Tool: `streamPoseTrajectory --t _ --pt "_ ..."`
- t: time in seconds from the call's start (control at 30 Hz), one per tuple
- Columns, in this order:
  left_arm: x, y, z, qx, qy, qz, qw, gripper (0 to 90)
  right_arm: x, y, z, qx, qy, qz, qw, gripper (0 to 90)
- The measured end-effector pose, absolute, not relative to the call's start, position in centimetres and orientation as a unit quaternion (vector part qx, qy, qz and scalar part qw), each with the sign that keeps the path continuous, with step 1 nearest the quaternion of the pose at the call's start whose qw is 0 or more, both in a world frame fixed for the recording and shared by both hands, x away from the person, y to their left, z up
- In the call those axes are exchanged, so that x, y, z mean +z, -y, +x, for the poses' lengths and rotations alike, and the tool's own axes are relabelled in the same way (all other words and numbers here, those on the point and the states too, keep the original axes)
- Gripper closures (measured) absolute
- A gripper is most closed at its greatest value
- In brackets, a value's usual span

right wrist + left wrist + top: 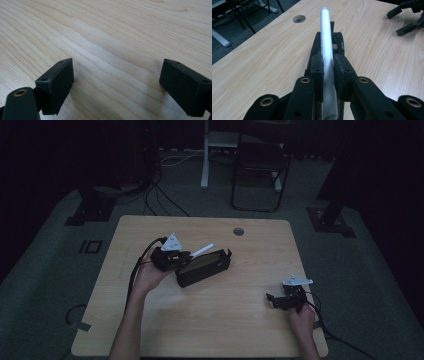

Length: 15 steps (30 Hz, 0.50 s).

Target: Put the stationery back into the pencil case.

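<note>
Right tool (281, 301) sits nearest, jaws wide and empty over bare table (220, 320). Left tool (328, 66) clamps the white pen (325, 37) just above the open black case (204, 266). Advice: keep pen level with case, lower slowly, release once seated.

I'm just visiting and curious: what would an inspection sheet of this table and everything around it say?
Surface: light wooden table with a round hole near the far edge.
Job's things: white tube gripped at its near end; black box lying by the left tongs.
Clutter: nothing seen.
Grippers: left tongs shut on the white tube; right tongs open over bare wood.
Cables: one trails from each of the tongs; more lie on the floor beyond the table.
Surroundings: dim room, grey carpet, black chair, white post.
</note>
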<state>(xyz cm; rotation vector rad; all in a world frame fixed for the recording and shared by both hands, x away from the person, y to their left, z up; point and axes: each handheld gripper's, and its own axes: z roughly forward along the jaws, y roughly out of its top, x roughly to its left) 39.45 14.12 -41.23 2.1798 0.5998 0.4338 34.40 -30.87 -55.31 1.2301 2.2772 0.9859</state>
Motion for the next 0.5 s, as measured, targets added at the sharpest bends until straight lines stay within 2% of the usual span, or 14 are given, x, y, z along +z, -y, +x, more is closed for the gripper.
streamPoseTrajectory --t 0.5 --pt "-41.54 -13.65 39.87 0.168 -0.238 0.863 0.412 79.1 -55.31 30.86 34.39 0.35 -0.808 0.437 0.184 11.9"
